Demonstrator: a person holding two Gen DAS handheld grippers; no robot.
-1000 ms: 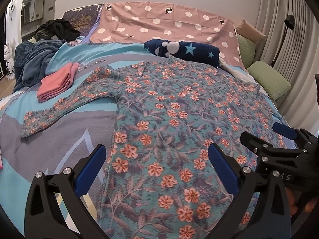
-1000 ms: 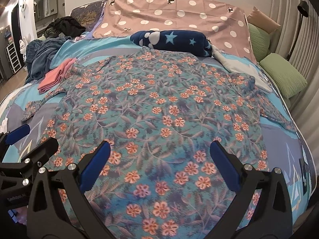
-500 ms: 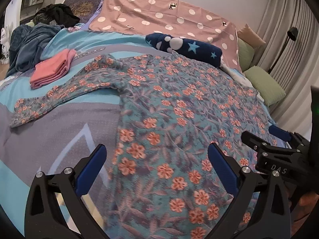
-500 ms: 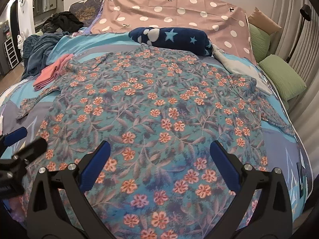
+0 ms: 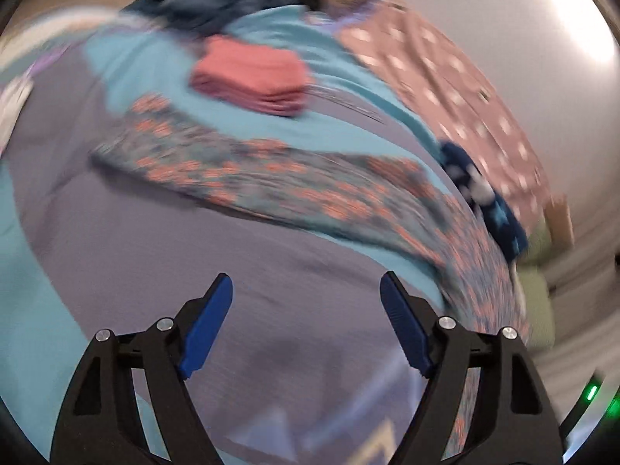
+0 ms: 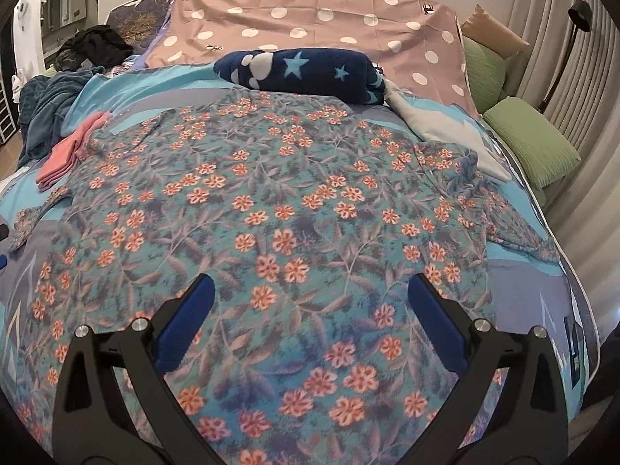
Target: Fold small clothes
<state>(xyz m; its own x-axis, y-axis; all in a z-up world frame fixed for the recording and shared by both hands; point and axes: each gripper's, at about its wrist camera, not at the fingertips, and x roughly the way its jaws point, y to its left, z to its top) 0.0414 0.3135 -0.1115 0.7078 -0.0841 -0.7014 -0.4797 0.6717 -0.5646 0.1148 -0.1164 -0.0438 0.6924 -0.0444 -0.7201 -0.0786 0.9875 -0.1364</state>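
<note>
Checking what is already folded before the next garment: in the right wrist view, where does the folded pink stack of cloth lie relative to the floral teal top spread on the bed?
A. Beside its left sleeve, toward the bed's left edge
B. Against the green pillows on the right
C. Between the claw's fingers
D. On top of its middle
A: the folded pink stack of cloth lies on the bedcover just beyond the left sleeve of the floral teal top, not on it.

Left gripper: swung away from the floral garment's body toward its outstretched sleeve, view now rolled and blurred, jaws closing over bare bedspread, nothing between them. Right gripper: shifted slightly along the garment; the left gripper is almost gone from its view.
</note>
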